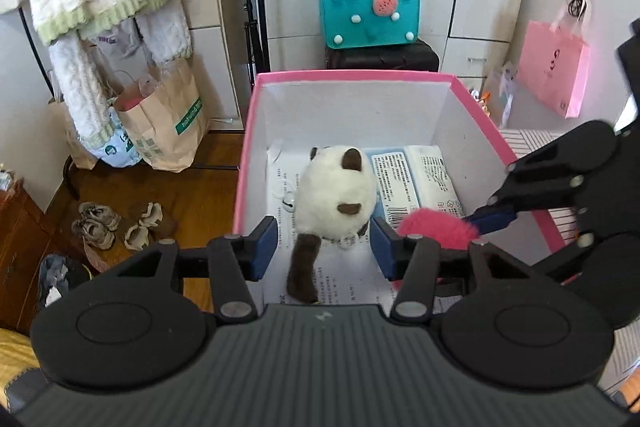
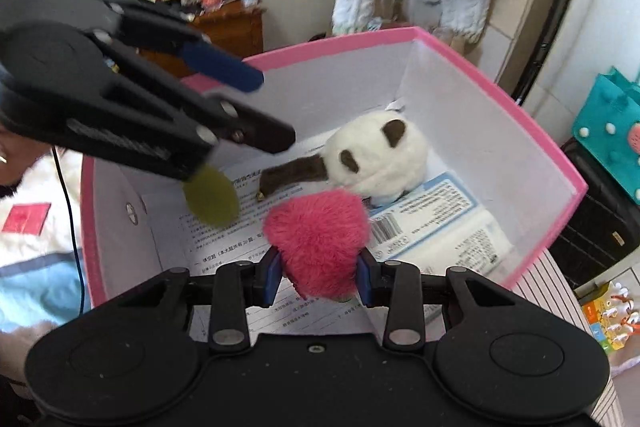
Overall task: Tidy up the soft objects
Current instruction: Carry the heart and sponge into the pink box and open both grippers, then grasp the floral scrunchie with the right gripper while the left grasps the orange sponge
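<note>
Sitting between the right hand-held gripper [image 2: 318, 277] fingers: pink plush [image 2: 318, 239].

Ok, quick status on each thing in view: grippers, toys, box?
left gripper: open, empty, over the box
right gripper: shut on the pink fluffy toy, over the box
white plush cat: lying in the box, not held
tissue pack: flat on the box floor
pink box: open, no lid on

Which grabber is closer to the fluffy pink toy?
Right. The right gripper is squeezing the fluffy pink toy. The left gripper is open above the white plush cat.
</note>
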Motion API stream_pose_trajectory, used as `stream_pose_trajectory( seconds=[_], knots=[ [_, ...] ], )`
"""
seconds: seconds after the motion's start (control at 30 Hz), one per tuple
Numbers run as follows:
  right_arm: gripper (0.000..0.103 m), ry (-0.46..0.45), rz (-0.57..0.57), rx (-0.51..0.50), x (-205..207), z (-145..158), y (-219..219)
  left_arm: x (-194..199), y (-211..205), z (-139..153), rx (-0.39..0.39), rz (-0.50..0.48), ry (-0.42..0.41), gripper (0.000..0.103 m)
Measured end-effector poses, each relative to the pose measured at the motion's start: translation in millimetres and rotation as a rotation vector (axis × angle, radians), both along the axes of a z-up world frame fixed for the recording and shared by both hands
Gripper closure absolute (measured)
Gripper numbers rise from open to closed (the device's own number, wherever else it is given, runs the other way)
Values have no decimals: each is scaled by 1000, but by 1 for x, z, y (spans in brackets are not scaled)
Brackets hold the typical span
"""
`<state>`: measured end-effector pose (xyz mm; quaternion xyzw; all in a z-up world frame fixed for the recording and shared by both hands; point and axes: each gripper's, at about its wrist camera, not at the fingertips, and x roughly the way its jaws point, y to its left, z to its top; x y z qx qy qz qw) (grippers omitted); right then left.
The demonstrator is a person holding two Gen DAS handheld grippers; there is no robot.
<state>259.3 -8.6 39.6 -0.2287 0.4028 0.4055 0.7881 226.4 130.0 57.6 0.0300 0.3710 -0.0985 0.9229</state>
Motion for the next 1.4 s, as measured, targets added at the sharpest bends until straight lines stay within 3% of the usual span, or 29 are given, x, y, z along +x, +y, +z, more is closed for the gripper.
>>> stream_pose_trajectory(
  seconds=[0.1, 0.2, 0.37, 0.6, 0.83, 0.97, 1.17, 1.4],
  knots=[
    [54, 17, -7, 8, 0, 0, 3, -4, 5, 3, 1, 8, -1, 52],
    [47, 40, -36, 83, -3, 7, -6, -10, 9, 6, 6, 12, -12, 52],
    [47, 30, -128, 235, -20, 29, -38, -25, 11, 10, 13, -1, -23, 51],
    [47, -55, -217, 341, -60, 68, -91, -54, -2, 26, 18, -57, -95, 48],
    [47, -142, -317, 325, -107, 96, -132, -85, -20, 51, -17, -152, -154, 43],
    [47, -148, -373, 322, -130, 99, -159, -105, -37, 64, -42, -215, -170, 41],
    [47, -176, -454, 282, -162, 93, -202, -130, -77, 67, -37, -307, -217, 40],
    [47, -225, -545, 243, -182, 68, -249, -136, -135, 49, -86, -390, -202, 40]
  ],
)
